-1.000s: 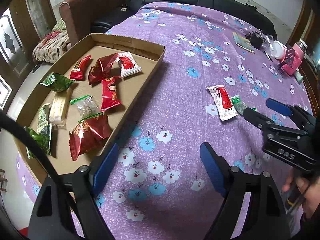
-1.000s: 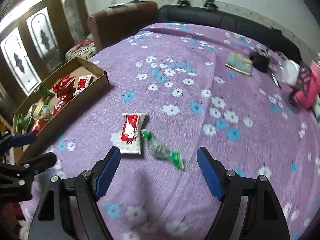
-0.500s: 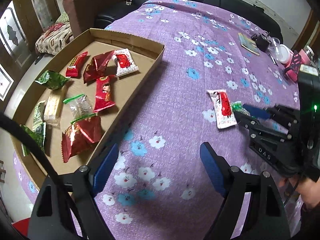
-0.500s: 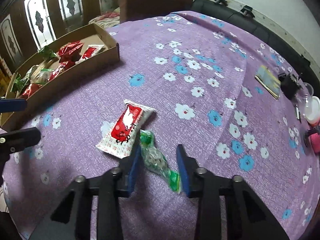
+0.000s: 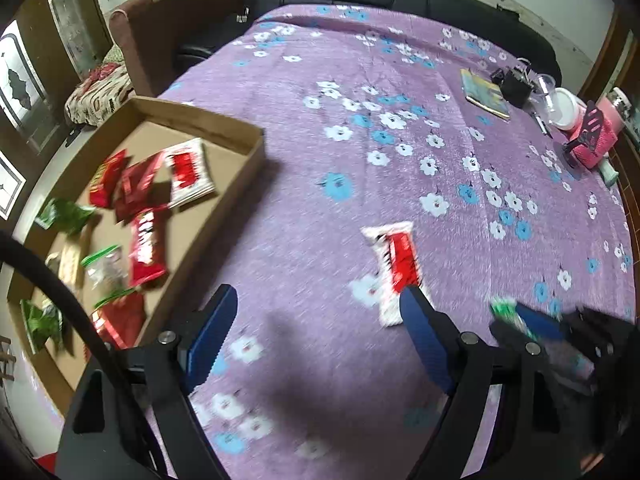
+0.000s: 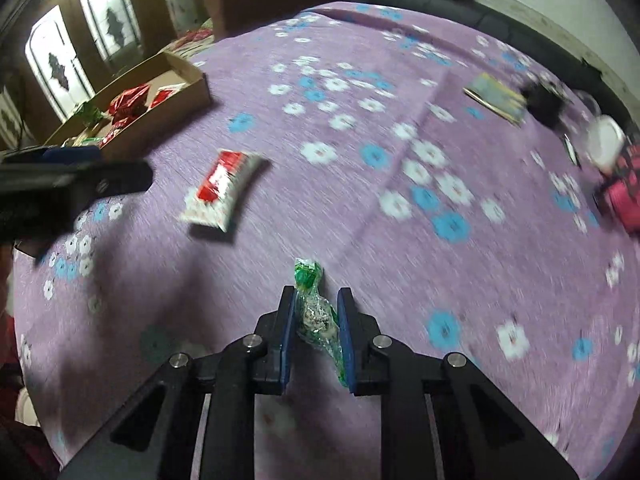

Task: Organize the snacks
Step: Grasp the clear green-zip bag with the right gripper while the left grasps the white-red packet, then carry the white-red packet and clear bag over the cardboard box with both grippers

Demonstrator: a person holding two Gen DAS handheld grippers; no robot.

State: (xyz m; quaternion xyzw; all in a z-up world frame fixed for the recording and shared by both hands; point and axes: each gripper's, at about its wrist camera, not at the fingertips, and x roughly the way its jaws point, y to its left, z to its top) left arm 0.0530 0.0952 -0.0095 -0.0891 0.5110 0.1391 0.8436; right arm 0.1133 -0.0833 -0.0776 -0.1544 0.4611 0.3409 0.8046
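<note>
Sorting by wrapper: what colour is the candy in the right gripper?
Clear wrapper with green ends; clearest in the right wrist view.

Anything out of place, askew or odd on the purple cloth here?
One red-and-white snack packet lies alone and askew on the cloth, outside the cardboard tray that holds the other snacks. The right gripper is shut on a green-ended candy. Nothing looks spilled or damaged.

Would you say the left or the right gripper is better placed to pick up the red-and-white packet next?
Left. The left gripper is open and empty, right beside the red-and-white packet. The right gripper is already shut on the green candy.
</note>
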